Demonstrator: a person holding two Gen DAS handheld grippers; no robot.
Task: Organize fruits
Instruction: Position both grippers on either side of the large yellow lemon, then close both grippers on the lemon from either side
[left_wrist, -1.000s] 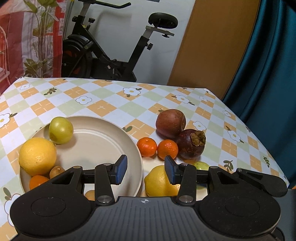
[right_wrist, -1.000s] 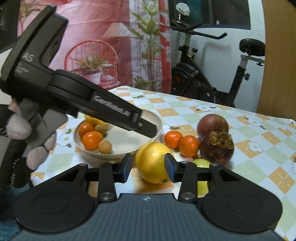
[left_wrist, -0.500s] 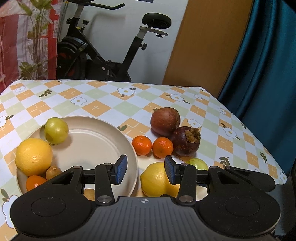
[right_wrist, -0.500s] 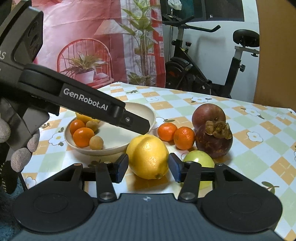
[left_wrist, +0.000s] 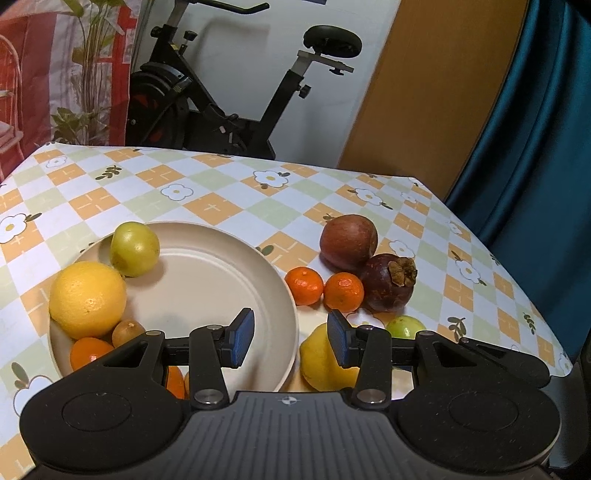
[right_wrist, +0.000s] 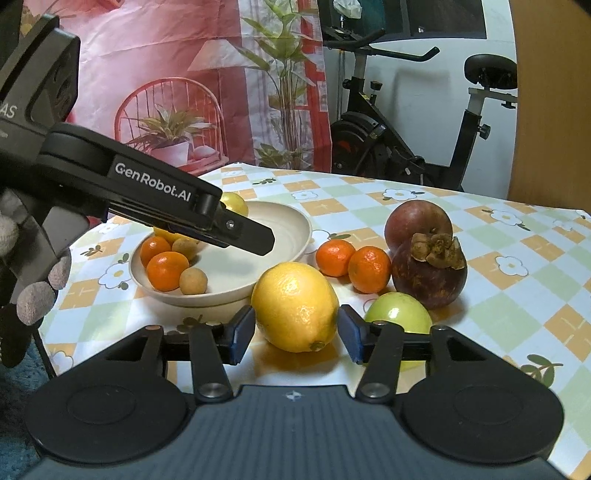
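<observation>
The right gripper (right_wrist: 295, 334) points at a lemon (right_wrist: 295, 306) that sits on the table (right_wrist: 517, 295) between its two blue pads. Its jaws have just been opening, and now they stand apart with a thin gap on each side of the lemon, so the pads do not press on it. The lemon is oval, bright yellow, with dimpled peel and a small brown nub at its lower end. At about 3 o'clock from it, just behind the right finger, lies a smooth green fruit (right_wrist: 399, 314). At 1 o'clock are two small glossy tangerines (right_wrist: 354, 262) side by side, and beyond them a dark purple mangosteen (right_wrist: 430, 275) with a dry brown cap, touching a dull red apple (right_wrist: 417, 223).

At 10 o'clock from the lemon stands a round cream bowl (right_wrist: 295, 221) with a smooth matt surface. It holds tangerines, small tan round fruits, and a yellow fruit at the back.

The left gripper (left_wrist: 290, 338) hangs over the near rim of the bowl (left_wrist: 236, 236), jaws parted with nothing between them. In its view the bowl holds a big pebbly yellow citrus (left_wrist: 88, 299) at 9 o'clock and a smooth yellow-green fruit (left_wrist: 135, 249) at 11 o'clock. A gloved hand (right_wrist: 26, 273) holds this gripper. The table wears a glossy checked cloth in orange, green and white with daisy prints.
</observation>
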